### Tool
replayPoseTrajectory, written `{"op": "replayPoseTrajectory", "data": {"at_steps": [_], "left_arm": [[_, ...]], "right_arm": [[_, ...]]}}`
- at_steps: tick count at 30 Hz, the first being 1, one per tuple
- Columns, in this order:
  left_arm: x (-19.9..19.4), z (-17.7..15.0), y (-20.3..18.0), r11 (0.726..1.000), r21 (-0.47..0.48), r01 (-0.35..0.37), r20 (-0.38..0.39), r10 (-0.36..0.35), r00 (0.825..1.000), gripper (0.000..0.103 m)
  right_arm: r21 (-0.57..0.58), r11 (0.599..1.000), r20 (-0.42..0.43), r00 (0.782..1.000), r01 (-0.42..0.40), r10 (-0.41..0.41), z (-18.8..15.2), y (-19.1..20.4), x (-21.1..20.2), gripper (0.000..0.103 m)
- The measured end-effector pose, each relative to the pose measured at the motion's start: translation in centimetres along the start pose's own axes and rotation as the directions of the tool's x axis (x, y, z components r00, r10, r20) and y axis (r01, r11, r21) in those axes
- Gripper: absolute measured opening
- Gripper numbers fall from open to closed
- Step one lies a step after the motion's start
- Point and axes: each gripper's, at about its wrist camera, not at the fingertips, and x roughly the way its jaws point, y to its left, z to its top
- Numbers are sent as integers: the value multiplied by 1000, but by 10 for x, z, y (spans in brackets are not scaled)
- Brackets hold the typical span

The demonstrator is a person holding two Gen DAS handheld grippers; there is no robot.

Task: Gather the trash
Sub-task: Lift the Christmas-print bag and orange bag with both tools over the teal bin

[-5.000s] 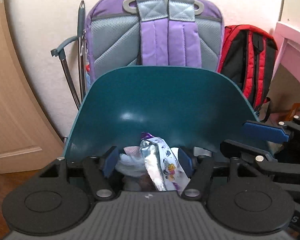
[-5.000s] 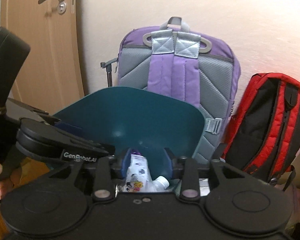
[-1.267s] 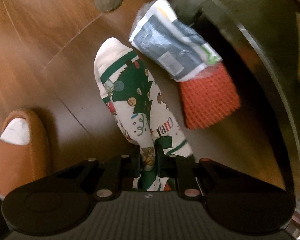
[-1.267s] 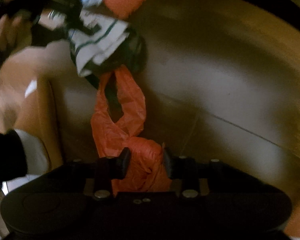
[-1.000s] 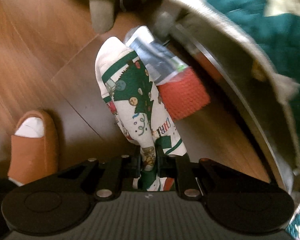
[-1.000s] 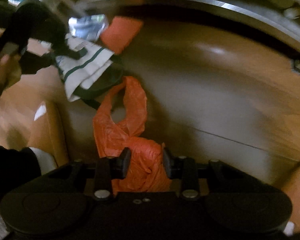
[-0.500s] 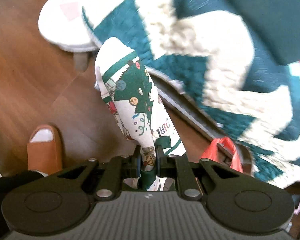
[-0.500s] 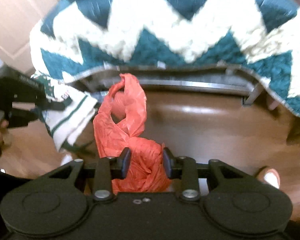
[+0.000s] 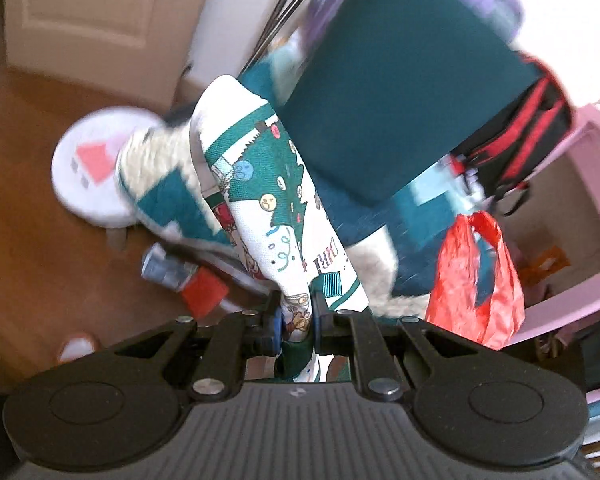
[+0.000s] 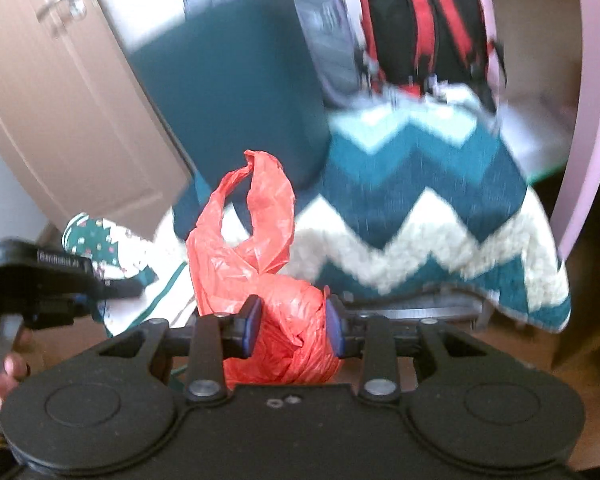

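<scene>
Both grippers were clamped on trash. Left gripper (image 9: pixel 295 322) pinched a Christmas-print wrapper (image 9: pixel 268 184) at frame centre. Right gripper (image 10: pixel 293 330) squeezed a crumpled red bag (image 10: pixel 284 320).

Wooden floor (image 9: pixel 28 248) bears silver wrapper (image 9: pixel 166 270), red mesh (image 9: pixel 204 292).

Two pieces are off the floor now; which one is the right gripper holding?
The crumpled red plastic bag, clamped in the right gripper. The left gripper holds the Christmas-print sock.
</scene>
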Motion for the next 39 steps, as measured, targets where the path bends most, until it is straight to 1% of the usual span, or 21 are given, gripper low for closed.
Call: {"op": "replayPoseTrajectory", "data": {"at_steps": [4, 9, 14, 16, 20, 22, 27, 30, 35, 39], "left_arm": [[-27, 16, -22, 998, 50, 43, 67, -47, 997, 14], [-53, 42, -51, 987, 127, 97, 131, -114, 985, 14], [-80, 75, -83, 972, 209, 108, 190, -149, 971, 14], [-89, 89, -96, 964, 244, 107, 212, -161, 964, 14], [-99, 117, -119, 948, 309, 81, 258, -165, 952, 14], [-102, 133, -131, 941, 334, 54, 286, -155, 946, 14], [-106, 173, -153, 932, 362, 3, 344, -136, 929, 14], [-97, 199, -160, 928, 372, -32, 366, -115, 924, 14], [-69, 233, -168, 922, 382, -72, 357, -76, 931, 14], [-42, 248, -168, 913, 394, -101, 346, -46, 937, 14]], "right_arm": [[-20, 1000, 84, 996, -16, 18, 31, 10, -25, 34], [-64, 998, 168, 985, -18, 29, 74, 24, -43, 34], [-99, 995, 238, 971, -5, 28, 121, 41, -56, 34], [-116, 993, 262, 965, 6, 25, 136, 47, -55, 34], [-137, 990, 300, 954, 27, 16, 169, 59, -52, 34], [-153, 987, 316, 949, 46, 4, 183, 65, -48, 34], [-190, 980, 335, 942, 61, 6, 215, 79, -34, 34], [-229, 970, 339, 941, 85, -2, 231, 88, -17, 34], [-254, 962, 314, 949, 98, -13, 253, 93, 17, 34], [-267, 958, 290, 957, 107, -26, 265, 94, 45, 34]]}}
